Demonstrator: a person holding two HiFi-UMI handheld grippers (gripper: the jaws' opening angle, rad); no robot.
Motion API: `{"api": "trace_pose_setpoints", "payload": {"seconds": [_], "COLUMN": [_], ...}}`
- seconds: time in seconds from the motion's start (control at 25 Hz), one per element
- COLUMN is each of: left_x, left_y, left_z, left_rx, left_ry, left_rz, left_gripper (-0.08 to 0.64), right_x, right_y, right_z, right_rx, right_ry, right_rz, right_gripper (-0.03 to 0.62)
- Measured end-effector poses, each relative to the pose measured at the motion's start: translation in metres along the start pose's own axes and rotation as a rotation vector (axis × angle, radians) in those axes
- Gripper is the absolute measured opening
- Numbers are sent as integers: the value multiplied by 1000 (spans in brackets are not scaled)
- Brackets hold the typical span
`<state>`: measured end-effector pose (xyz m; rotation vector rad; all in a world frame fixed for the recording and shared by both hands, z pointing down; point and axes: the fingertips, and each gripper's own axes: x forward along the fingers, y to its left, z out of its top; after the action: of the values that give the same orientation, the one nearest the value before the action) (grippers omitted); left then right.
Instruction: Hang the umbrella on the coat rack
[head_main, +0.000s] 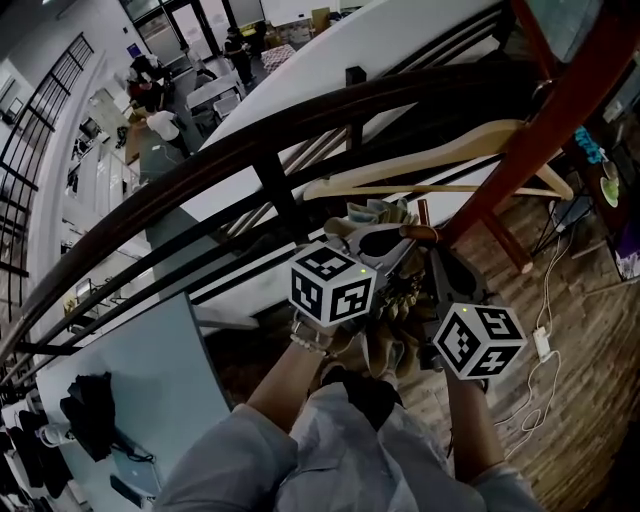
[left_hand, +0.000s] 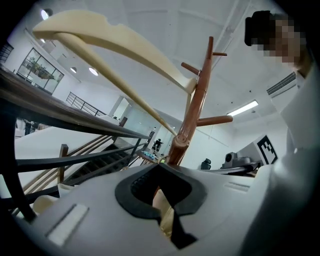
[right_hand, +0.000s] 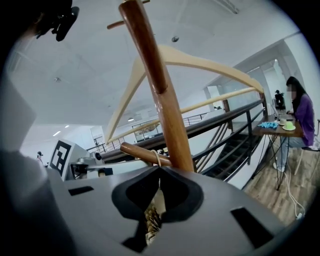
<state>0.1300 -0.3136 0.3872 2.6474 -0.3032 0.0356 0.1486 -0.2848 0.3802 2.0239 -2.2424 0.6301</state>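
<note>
The left gripper (left_hand: 162, 202) has its jaws closed on a fold of the umbrella (head_main: 390, 300), pale fabric showing between them. The right gripper (right_hand: 152, 202) is pinched narrow on patterned fabric at the foot of a thin loop (right_hand: 156, 160). That loop appears to lie over a peg (right_hand: 135, 151) of the rack (head_main: 560, 100), just beside the pole (right_hand: 160, 90). So the umbrella hangs bunched between the 2 grippers, right under that peg, and the hanging looks nearly done. To finish well, I judge that the loop should sit at the peg's root against the pole, not near its tip, where it could slide off. The weight should be let down slowly until the loop goes taut. The jaws should then open 1 at a time, the right first while the left bears the bundle. Neither should pull sideways on release, since fabric may catch on the pads. Room is tight above: the hanger (right_hand: 210, 65) sits higher on the rack and its arm crosses close over the work, so a lift upward risks knocking it. Beyond the pole runs the dark railing (head_main: 200, 190), closing that side. The freer way out looks to be back toward the person, and to the right over the wood floor (head_main: 590, 340), where a cable (head_main: 543, 342) lies near the rack's foot (head_main: 505, 245).
</note>
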Motion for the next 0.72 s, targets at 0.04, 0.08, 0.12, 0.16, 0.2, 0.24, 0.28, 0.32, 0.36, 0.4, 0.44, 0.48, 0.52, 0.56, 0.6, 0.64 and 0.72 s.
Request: {"api": "trace_pose_setpoints", "payload": {"seconds": [0.04, 0.08, 0.12, 0.16, 0.2, 0.24, 0.28, 0.32, 0.36, 0.4, 0.44, 0.48, 0.52, 0.56, 0.6, 0.64, 0.72], "left_x": [0, 0, 0, 1, 1, 2, 3, 4, 5, 5, 5, 5, 6, 7, 8, 9, 10], "left_y": [0, -1, -2, -3, -4, -5, -6, -6, -7, -8, -8, -8, -9, -9, -9, -9, -9], "left_z": [-1, -3, -4, -5, -6, -7, -8, -9, -10, -11, -11, -11, -11, -11, -12, -12, -13], "left_rx": [1, 5, 10, 13, 15, 17, 18, 19, 20, 20, 20, 20, 20, 23, 29, 39, 58], "left_ry": [3, 5, 7, 7, 7, 7, 6, 5, 3, 2, 0, -2, -3, -3, -2, 1, 6], "left_rz": [-1, -1, -2, -2, -3, -4, -6, -8, -11, -15, -17, -18, -17, -15, -12, -8, 0], "left_gripper": [3, 3, 3, 3, 3, 3, 3, 3, 3, 3, 3, 4, 4, 5, 5, 5, 5], "right_x": [0, 1, 1, 1, 1, 1, 1, 2, 2, 3, 4, 4, 4, 5, 5, 6, 7], "right_y": [0, 0, 0, 0, -1, -2, -2, -3, -3, -3, -3, -2, -3, -3, -4, -5, -5], "right_z": [-2, -3, -4, -6, -7, -8, -9, -10, -11, -12, -13, -13, -13, -13, -14, -14, -15], "right_rx": [0, 0, 0, -2, -5, -10, -16, -23, -31, -40, -51, -61, -71, -78, -80, -78, -73], "right_ry": [2, 5, 7, 8, 9, 10, 12, 14, 15, 16, 15, 13, 9, 4, 0, -3, -7], "right_rz": [-2, -4, -5, -5, -6, -6, -4, 2, 9, 17, 22, 24, 23, 23, 24, 28, 40], "right_gripper": [5, 5, 5, 5, 5, 5, 5, 5, 5, 5, 5, 5, 5, 5, 5, 5, 5]}}
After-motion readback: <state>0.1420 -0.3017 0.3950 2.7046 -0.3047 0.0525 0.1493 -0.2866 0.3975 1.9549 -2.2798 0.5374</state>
